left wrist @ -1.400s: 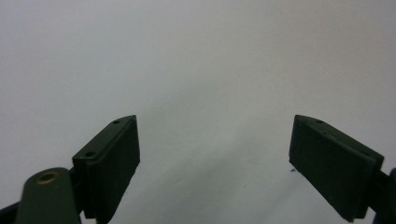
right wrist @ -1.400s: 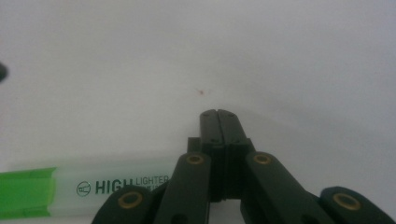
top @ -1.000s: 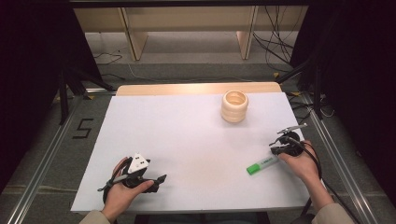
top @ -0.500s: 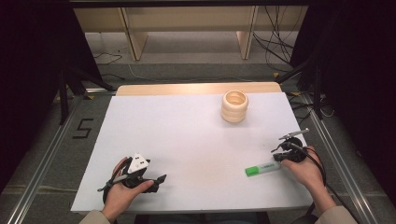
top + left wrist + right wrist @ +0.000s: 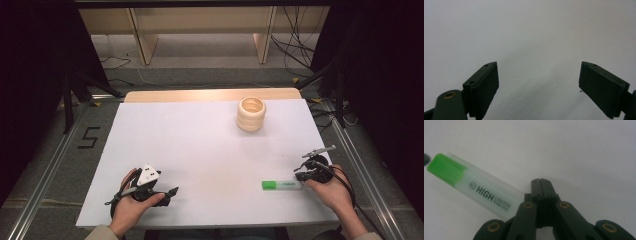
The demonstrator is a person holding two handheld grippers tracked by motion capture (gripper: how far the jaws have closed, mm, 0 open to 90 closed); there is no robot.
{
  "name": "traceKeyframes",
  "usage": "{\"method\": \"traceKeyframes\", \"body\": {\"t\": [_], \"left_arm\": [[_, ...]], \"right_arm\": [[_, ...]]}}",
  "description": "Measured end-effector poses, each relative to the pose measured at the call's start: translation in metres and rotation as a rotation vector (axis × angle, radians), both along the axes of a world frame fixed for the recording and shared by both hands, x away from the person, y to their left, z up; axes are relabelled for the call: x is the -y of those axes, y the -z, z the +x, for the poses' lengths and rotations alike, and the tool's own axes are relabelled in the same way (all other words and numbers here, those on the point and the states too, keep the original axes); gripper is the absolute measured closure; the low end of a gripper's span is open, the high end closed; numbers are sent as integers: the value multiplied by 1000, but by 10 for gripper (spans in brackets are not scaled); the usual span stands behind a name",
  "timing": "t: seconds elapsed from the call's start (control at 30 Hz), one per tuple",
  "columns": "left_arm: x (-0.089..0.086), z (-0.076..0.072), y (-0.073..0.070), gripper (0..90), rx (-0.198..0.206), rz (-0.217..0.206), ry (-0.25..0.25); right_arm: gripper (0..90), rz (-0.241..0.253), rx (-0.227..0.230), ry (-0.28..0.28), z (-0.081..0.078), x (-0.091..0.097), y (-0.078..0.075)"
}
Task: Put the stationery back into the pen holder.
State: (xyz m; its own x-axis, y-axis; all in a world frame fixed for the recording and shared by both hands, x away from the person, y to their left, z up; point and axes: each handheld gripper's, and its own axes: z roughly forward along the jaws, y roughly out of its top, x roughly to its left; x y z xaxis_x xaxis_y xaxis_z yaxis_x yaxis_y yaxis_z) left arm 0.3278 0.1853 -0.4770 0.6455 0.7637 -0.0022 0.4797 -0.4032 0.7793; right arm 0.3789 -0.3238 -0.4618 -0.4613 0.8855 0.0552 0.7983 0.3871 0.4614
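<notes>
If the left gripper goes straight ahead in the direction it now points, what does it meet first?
Probably nothing on the table: the left gripper points toward the right along the near edge, its jaws open over bare white table. The green highlighter lies farther along, roughly in that line.

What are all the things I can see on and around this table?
highlighter: 1, green cap with a pale see-through body, lying flat near the table's right front, beside the right gripper
wooden cup: 1, light tan and ribbed, standing upright at the far right-centre of the table
table: 1, white top with a wooden strip along its far edge
wooden shelf: 1, light wood, on the floor behind the table
cables: several, black, on the floor at the far right
left gripper: 1, black, jaws open over bare table, near the left front
right gripper: 1, black, jaws shut with nothing between them, next to the highlighter
</notes>
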Motion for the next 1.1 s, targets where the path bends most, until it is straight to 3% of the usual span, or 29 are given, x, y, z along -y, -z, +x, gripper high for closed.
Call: {"method": "traceKeyframes", "body": {"t": [0.9,1.03,1.1], "left_arm": [[2,1,1,160,-2,-4,0],[2,1,1,160,-2,-4,-1],[2,1,1,160,0,-4,0]], "right_arm": [[858,-15,-8,-44,-7,1,-1],[808,-13,11,-65,-6,1,-3],[742,-36,52,-107,-5,0,-7]]}}
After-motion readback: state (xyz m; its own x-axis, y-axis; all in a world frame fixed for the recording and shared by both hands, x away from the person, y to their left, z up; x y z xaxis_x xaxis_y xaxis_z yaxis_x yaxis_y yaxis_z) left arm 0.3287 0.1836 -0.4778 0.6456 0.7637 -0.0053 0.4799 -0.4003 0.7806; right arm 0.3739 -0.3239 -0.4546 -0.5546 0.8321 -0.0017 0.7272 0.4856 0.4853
